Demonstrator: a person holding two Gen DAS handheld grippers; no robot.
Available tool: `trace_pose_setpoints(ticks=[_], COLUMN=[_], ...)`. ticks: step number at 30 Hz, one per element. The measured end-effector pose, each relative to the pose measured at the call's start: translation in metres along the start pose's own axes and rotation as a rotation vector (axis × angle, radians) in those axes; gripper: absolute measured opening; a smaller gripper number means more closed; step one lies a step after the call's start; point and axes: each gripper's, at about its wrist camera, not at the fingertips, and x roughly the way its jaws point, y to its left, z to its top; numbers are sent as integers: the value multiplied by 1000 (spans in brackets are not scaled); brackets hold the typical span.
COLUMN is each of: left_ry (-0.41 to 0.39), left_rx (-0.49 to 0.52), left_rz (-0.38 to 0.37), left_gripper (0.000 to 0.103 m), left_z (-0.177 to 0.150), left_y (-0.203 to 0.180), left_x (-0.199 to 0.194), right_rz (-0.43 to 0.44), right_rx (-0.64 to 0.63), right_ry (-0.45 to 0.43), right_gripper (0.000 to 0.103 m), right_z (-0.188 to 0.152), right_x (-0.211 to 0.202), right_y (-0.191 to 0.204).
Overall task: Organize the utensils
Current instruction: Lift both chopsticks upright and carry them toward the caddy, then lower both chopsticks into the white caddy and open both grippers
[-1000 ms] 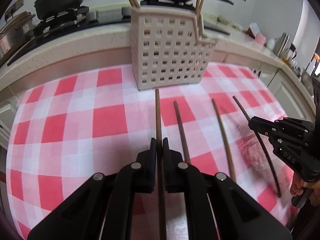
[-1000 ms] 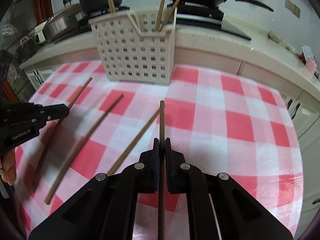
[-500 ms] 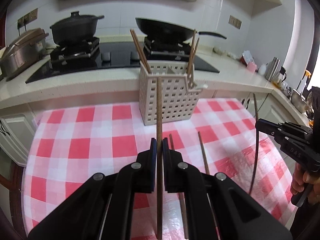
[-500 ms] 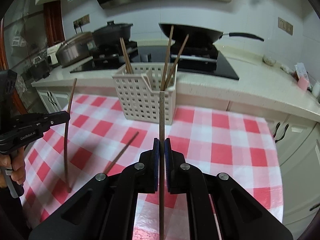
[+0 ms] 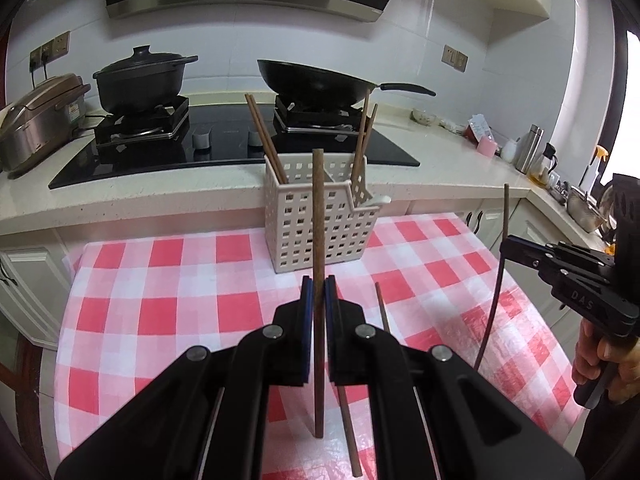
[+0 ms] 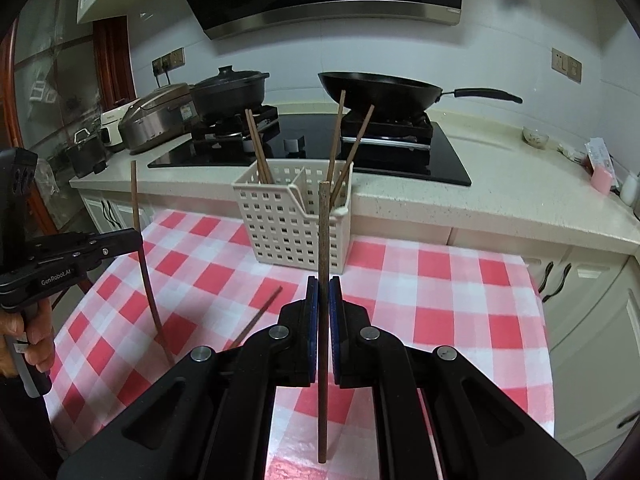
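We hold the left gripper point(image 5: 319, 298) tilted downward above the tabletop point(image 5: 160, 280), its fingers point(image 5: 307, 312) clamped on a brown chopstick point(image 5: 318, 264) that stands nearly upright between them, its top poking above the fingertips and its lower end hanging below. Ahead of the fingers stands the white basket point(image 5: 320, 220) (four chopsticks already lean inside it). Our right gripper point(image 6: 323, 300) sits in the same downward tilt, fingers point(image 6: 335, 312) closed on a second chopstick point(image 6: 323, 260), also upright. Below and right of the left fingers, one loose chopstick point(image 5: 348, 420) lies on the checked cloth.
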Motion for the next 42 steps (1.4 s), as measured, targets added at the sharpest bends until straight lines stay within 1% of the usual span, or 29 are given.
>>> trace_pose_setpoints(ticks=[5,9,11,16,19,21,23,26,29,34,37,42], left_ry=[-9,-30,-48,-104,-147,-166,-186,-190,-182,-167,-146,-86], left_rx=[-11,-7,-2,22,47,56,70,87,111,135,145,158], left_rz=[-23,-41,-46,-36,-17,-7,10,27,48,65,65,69], left_gripper=[6,6,6,6,6,6,6,6,6,6,6,6], left_z=[23,52,72,124,162,181,200,221,229,230,221,200], left_y=[5,6,5,2,-4,-6,-7,-8,-9,-6,-3,2], left_x=[0,-4,-8,-15,-16,-14,-7,10,36,73,93,122], right_rz=[24,36,40,44,35,38,30,28,26,24,28,13], right_rx=[-1,-7,-10,-14,-14,-7,-3,3,19,35,38,45], right_ry=[-5,-27,-39,-90,-126,-140,-150,-159,-163,-159,-158,-162], right_gripper=[6,6,6,6,6,6,6,6,6,6,6,6], right_z=[24,49,64,110,140,161,176,196,211,224,226,227], right_x=[6,8,10,10,11,15,21,34,51,76,87,102], right_y=[1,4,4,6,5,3,0,-3,-7,-13,-15,-17])
